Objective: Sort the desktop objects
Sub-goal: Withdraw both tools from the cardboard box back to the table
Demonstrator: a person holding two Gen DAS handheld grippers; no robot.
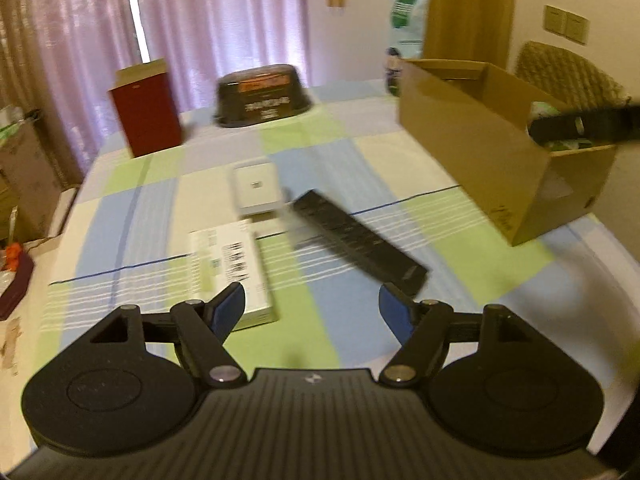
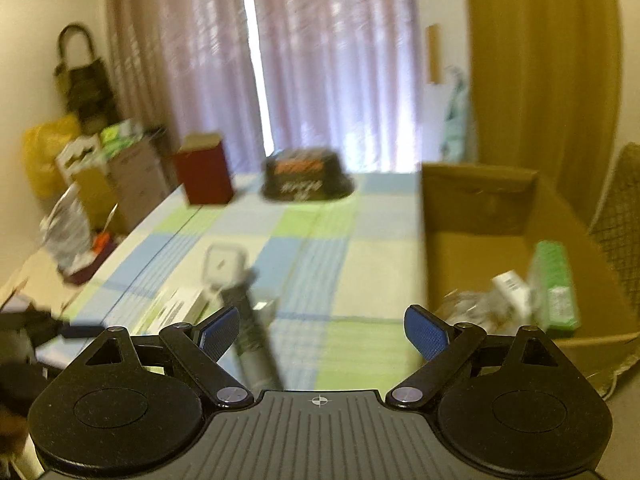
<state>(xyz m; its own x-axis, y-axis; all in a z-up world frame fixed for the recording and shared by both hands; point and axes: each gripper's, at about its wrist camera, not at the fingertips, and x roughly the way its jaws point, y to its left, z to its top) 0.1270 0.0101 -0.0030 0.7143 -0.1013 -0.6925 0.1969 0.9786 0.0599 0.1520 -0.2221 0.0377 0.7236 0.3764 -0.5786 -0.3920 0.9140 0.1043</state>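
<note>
- Hovering above the near edge of the table covered in a blue, green and cream checked cloth (image 1: pixel 500 272), the left gripper (image 1: pixel 312 304) has its blue-padded fingers (image 1: pixel 230 306) spread wide, with nothing between them.
- Long black rectangular remote control (image 1: pixel 356 240): lies flat on the cloth, set diagonally, its near end just ahead of the left gripper's right-hand finger.
- White flat rectangular box with a barcode label (image 1: pixel 232 268): lies on the cloth to the left of the remote; its near end sits partly behind the left-hand finger.
- Small white square box (image 1: pixel 256 190): rests on the cloth beyond the barcode box and just beside the far end of the remote.
- Open brown cardboard carton (image 1: pixel 472 148): stands at the right side of the table; in the right wrist view it holds a green rectangular packet (image 2: pixel 554 292) upright against its right wall, a small white item beside that, and a blurred pale object that cannot be identified.
- Right gripper (image 2: pixel 322 330): raised over the table's near right part, beside the carton, fingers wide apart and empty; in the left wrist view it shows as a dark blur over the carton's near end.
- Dark red upright box with an open cardboard top (image 1: pixel 146 118): stands at the far left of the table.
- Black rounded container with an orange label (image 1: pixel 262 96): stands at the far middle, well apart from the red box.
- Both views are motion-blurred; label text is unreadable.
</note>
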